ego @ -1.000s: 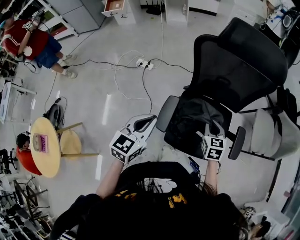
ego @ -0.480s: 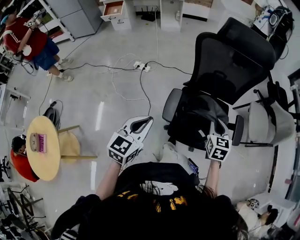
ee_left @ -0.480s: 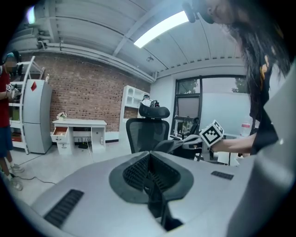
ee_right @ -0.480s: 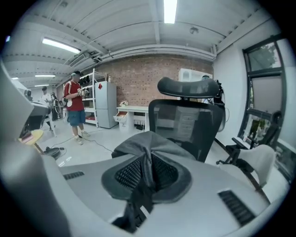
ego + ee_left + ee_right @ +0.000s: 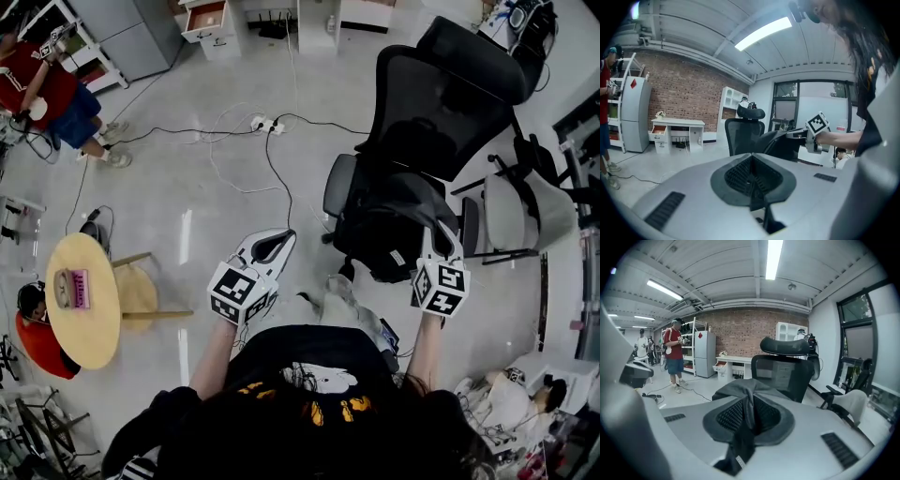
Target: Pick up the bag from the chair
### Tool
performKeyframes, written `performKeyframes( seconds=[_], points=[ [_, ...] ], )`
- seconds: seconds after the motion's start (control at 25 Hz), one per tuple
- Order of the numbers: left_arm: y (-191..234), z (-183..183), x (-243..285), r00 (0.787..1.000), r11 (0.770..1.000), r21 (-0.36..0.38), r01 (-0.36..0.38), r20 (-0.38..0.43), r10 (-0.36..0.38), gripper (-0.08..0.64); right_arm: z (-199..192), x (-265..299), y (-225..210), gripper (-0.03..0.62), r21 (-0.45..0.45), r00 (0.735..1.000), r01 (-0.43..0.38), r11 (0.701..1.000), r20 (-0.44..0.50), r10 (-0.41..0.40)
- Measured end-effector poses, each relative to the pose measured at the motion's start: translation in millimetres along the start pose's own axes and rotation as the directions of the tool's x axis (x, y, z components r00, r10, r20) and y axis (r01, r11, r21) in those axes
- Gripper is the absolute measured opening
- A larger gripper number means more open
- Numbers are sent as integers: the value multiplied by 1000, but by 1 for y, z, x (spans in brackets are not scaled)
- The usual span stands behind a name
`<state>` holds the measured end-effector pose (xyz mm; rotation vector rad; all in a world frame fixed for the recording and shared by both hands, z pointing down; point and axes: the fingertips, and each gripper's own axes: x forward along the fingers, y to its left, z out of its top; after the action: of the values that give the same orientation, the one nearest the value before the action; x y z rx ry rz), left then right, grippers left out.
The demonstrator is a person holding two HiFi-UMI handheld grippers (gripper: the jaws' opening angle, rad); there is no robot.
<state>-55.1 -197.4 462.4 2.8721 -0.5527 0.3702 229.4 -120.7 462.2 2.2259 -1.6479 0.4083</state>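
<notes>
My right gripper (image 5: 750,420) clamped a fold of the bag (image 5: 389,234), which had risen nearer me off the chair (image 5: 450,103) seat: pickup judged nearly complete. My left gripper (image 5: 751,180) stayed closed, empty, at left.

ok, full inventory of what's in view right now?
bag: 1, dark grey, on chair seat
chair: 1, black, ahead right
side chair: 1, grey, right of chair
table: 1, round, wood, left
stool: 1, wood, beside table
power strip: 1, white, floor, cables attached
desk: 1, white, far wall
people: 2, red tops, left side
left gripper: 1, white, shut, empty
right gripper: 1, white, shut on bag
</notes>
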Motion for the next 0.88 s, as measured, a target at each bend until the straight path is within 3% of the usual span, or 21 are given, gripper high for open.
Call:
performKeyframes(
  seconds=[0.32, 0.68, 0.88],
  points=[
    [-32, 2, 0, 1000, 1000, -18, 14, 21, -14, 9, 15, -49, -6, 41, -4, 999, -27, 1000, 40, 28],
    [-66, -4, -6, 1000, 1000, -14, -8, 13, 8, 9, 3, -84, 13, 41, -9, 990, -125, 992, 57, 125],
    [-108, -2, -9, 999, 999, -2, -38, 28, 38, 9, -18, -112, 7, 41, -37, 981, -187, 982, 49, 189]
  ],
)
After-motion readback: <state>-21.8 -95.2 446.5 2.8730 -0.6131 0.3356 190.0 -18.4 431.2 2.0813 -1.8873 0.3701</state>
